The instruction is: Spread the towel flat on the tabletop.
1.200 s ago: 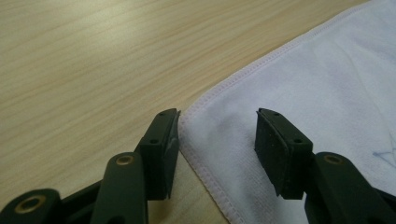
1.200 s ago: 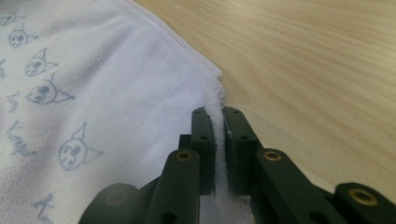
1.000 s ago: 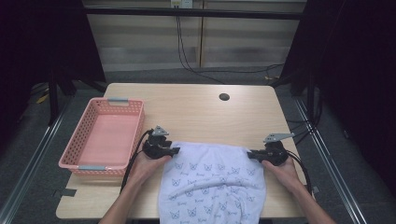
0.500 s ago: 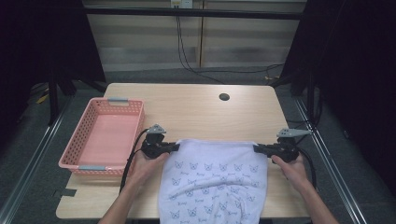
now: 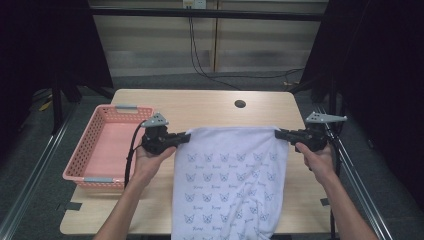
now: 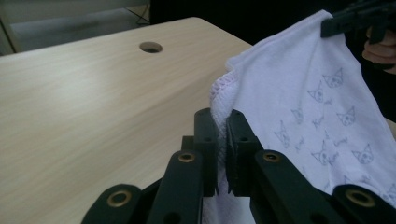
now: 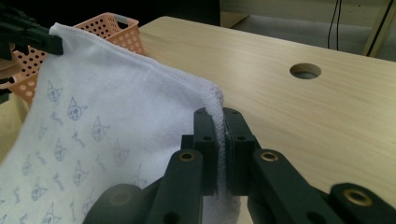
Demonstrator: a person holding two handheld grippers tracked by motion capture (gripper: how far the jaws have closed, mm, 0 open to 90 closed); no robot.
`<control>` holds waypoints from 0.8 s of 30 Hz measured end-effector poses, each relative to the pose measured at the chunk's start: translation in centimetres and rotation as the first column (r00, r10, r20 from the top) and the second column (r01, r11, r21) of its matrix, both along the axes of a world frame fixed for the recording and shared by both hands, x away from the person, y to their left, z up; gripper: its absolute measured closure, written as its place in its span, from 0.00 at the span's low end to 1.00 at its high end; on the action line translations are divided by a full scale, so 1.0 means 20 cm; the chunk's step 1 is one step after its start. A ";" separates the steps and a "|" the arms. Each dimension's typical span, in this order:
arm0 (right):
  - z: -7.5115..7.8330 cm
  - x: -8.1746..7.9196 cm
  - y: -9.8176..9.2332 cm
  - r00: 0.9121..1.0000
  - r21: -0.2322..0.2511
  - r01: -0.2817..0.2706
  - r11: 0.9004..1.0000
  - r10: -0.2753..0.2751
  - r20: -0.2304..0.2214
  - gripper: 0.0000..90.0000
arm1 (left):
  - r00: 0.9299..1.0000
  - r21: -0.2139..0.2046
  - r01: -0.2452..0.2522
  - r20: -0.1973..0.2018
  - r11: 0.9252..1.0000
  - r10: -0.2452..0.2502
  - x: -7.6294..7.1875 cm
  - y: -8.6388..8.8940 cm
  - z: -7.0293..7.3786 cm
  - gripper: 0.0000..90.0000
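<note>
Two-handed lift of a cloth, seen from above and along each tool.

Nearest the person, the lower part of the white towel (image 5: 230,190) hangs over the near edge of the surface (image 5: 210,107); farther up, its top hem is stretched level between the two tools.

What has changed: a second ago the towel lay flat on the surface with both tools down at its far corners. The left tool's jaws have just been closing, with the corner between them, and both corners now stand raised off the surface, the hem taut and straight. Read as a judgement, the grasp is complete on both sides and the lift has begun; the cloth is ready to be carried, folded or laid out again.

Left tool (image 5: 183,137): jaws pressed together, pinching the towel's left corner, which bunches between the pads in the left gripper view (image 6: 220,140). Right tool (image 5: 278,133): jaws likewise pressed together on the right corner, the stitched hem running down between the pads in the right gripper view (image 7: 221,140).

The towel is white terry-like cloth with a stitched border and a regular print of small grey cat faces and lettering; it hangs smooth, without large creases.

Farther left, a pink perforated basket (image 5: 80,155) stands on the surface. Beyond the towel, a round cable hole (image 5: 240,104) marks the far part of the surface.
</note>
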State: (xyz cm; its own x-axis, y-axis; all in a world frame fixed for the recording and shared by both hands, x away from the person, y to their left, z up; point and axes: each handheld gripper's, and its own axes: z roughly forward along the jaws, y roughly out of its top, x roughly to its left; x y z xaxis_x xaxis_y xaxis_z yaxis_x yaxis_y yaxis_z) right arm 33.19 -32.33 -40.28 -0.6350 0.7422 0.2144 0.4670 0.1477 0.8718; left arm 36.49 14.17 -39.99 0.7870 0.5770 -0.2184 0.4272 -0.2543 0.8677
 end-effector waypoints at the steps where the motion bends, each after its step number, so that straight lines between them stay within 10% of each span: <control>1: 0.01 0.02 0.01 1.000 0.003 -0.001 1.000 0.001 0.002 0.96 | 1.000 -0.001 -0.025 -0.003 1.000 0.025 0.02 0.02 0.01 0.94; 13: 0.23 0.23 0.11 0.998 0.006 0.008 1.000 -0.008 0.064 0.96 | 0.991 -0.032 -0.116 0.059 0.993 0.118 0.16 0.15 0.24 0.95; 24: 0.43 0.34 0.01 0.989 0.024 0.058 0.998 -0.061 0.133 0.96 | 0.989 -0.071 -0.085 0.117 0.994 0.092 0.26 0.04 0.42 0.95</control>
